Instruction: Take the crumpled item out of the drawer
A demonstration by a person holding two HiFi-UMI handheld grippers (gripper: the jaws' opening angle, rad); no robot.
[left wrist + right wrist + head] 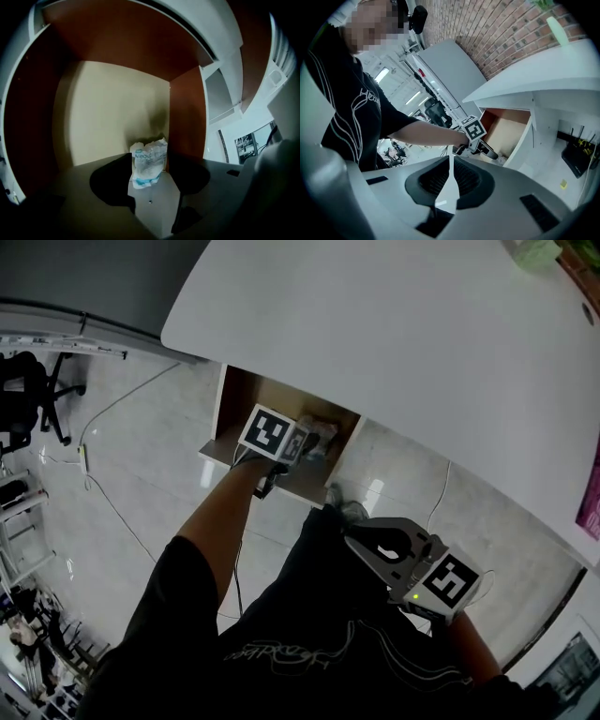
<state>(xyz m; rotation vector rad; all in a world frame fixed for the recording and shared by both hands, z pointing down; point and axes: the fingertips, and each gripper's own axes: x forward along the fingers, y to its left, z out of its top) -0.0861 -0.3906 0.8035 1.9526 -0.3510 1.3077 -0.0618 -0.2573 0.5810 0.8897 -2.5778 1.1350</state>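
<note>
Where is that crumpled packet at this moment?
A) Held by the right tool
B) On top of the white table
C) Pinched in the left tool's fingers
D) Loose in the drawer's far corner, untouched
D: the left gripper view shows the crumpled packet standing in the back right corner of the drawer, with the left gripper holding its fingers apart, short of it.
</note>
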